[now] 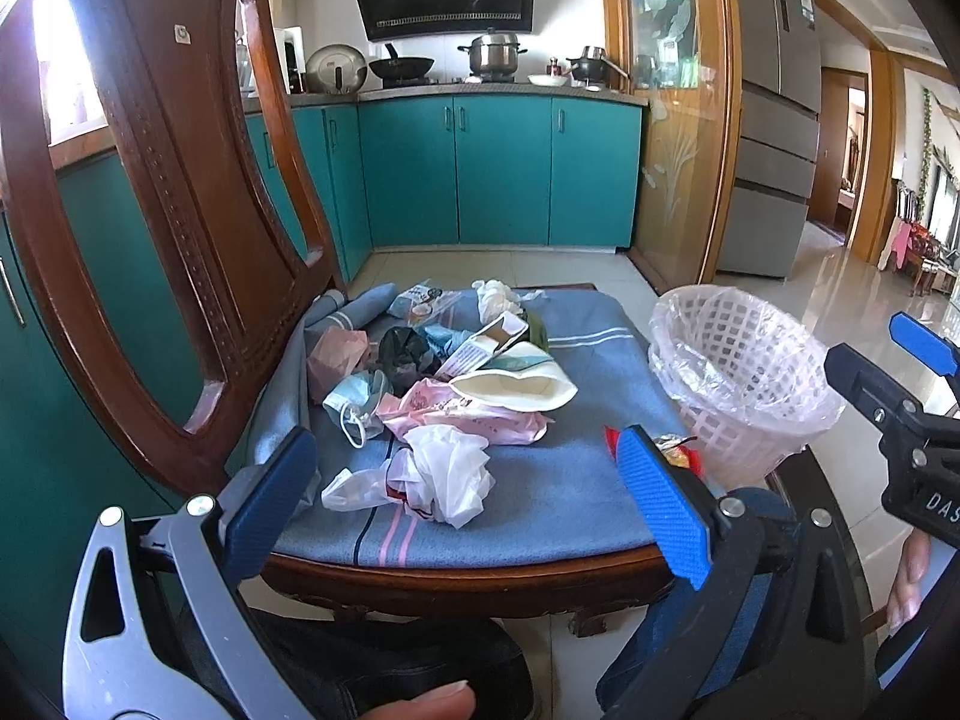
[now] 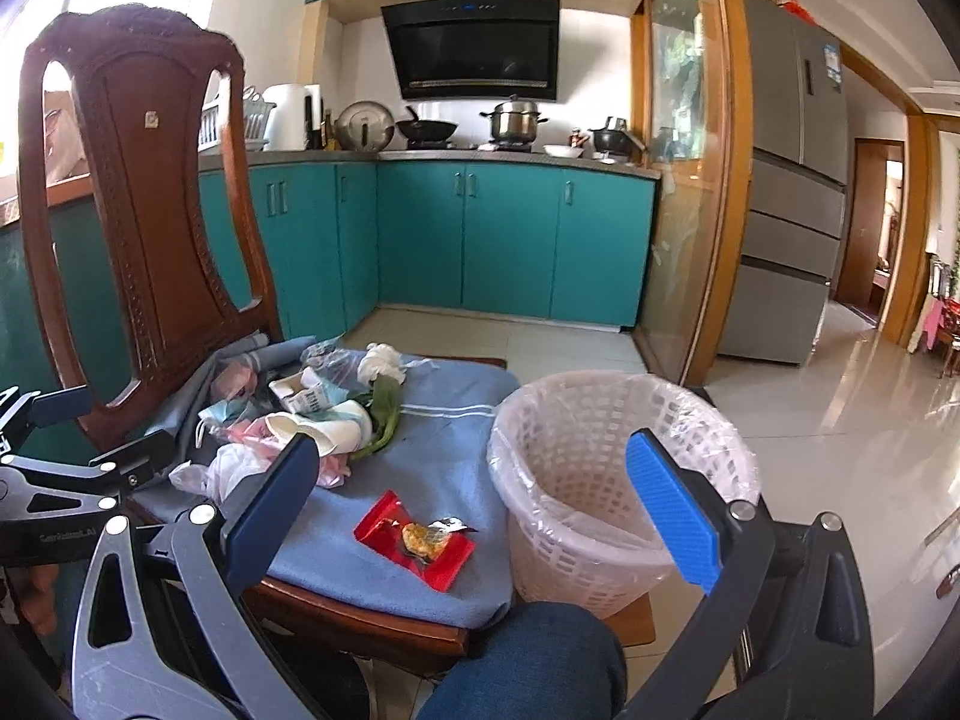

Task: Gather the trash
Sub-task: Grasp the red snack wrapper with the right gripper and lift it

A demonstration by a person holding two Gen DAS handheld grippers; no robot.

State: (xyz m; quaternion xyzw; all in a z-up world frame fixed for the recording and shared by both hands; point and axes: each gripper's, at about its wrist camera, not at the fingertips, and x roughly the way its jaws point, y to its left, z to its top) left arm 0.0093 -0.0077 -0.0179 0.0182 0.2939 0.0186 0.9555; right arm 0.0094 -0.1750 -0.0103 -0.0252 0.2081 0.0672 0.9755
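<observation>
Both claws are spread wide and empty: your left gripper [image 1: 468, 498] hangs over the near edge of the chair seat [image 1: 540, 498], your right gripper [image 2: 474, 504] sits between the seat and the bin [image 2: 606, 480]. Nothing picked yet, by the look of it.

The trash is heaped on the blue cloth toward the chair back: a crumpled white plastic bag [image 1: 444, 474] nearest you, a pink bag [image 1: 468, 414] behind it, a face mask [image 1: 354, 408], a paper bowl [image 1: 516, 390], a small carton [image 1: 480, 351]. A red wrapper [image 2: 414, 534] lies apart, just beside the bin.

Risks:
- The white plastic bag is thin and springy; a shallow pinch likely slips off or drags the pink bag along with it.
- Reach too low and you snag the cloth, pulling the whole pile.
- The bin stands at the seat's corner and looks light; a bump from your right gripper could tip it off.
- The wrapper seems to have food on it, so tilting it may spill crumbs.
- The liner rim is loose; a drop on the rim may slide outside.
</observation>
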